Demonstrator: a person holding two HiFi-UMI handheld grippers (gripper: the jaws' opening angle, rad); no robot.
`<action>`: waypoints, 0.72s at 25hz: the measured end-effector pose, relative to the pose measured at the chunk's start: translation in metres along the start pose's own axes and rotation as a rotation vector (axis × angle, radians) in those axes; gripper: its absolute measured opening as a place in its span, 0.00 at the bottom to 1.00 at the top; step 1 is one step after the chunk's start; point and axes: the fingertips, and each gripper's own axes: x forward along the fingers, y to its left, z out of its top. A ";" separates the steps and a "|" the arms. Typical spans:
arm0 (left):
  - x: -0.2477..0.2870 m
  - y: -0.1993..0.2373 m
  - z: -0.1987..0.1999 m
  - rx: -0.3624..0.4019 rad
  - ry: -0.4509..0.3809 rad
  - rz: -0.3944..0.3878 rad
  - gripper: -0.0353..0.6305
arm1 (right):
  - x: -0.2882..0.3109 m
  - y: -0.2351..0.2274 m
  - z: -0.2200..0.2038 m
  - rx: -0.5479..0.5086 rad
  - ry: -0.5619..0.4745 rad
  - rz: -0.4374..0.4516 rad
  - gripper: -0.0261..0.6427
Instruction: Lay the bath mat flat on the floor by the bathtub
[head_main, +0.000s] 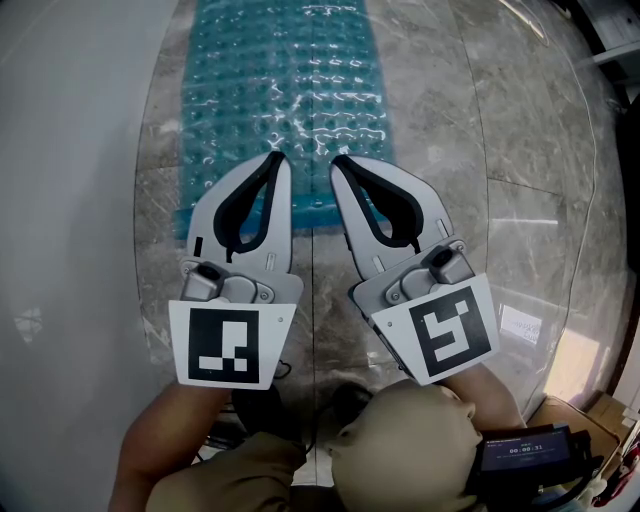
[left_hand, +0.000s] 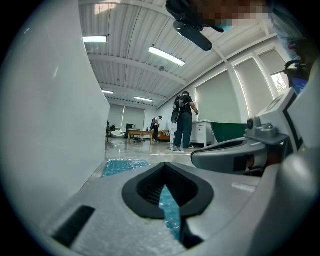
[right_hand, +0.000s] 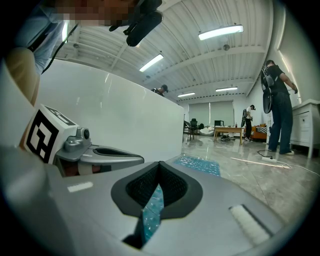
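Observation:
The teal, bubbled bath mat (head_main: 285, 90) lies flat on the marble floor, right beside the white bathtub (head_main: 70, 150). My left gripper (head_main: 277, 158) and right gripper (head_main: 340, 160) hover side by side over the mat's near end. Both are shut with nothing between their jaws. In the left gripper view the left gripper (left_hand: 165, 165) points along the mat (left_hand: 122, 166), with the right gripper (left_hand: 235, 155) beside it. From the right gripper (right_hand: 160, 164) the mat (right_hand: 200, 164) stretches ahead along the tub wall (right_hand: 115, 120).
The tub wall runs along the whole left side. Further down the room people (left_hand: 184, 120) stand by a white cabinet (left_hand: 202, 132), with a wooden table (right_hand: 234, 131) behind. A cable (right_hand: 272, 162) lies on the floor to the right. Cardboard boxes (head_main: 600, 420) sit near my right.

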 end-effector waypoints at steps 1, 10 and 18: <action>0.000 0.000 0.000 0.000 0.000 0.001 0.06 | 0.000 0.000 0.000 0.000 -0.001 0.000 0.05; 0.000 0.000 -0.001 -0.001 0.003 0.000 0.06 | 0.000 0.000 0.001 -0.002 -0.004 -0.004 0.05; 0.000 0.000 -0.001 -0.002 0.000 0.000 0.06 | -0.001 -0.001 0.002 -0.007 -0.005 -0.007 0.05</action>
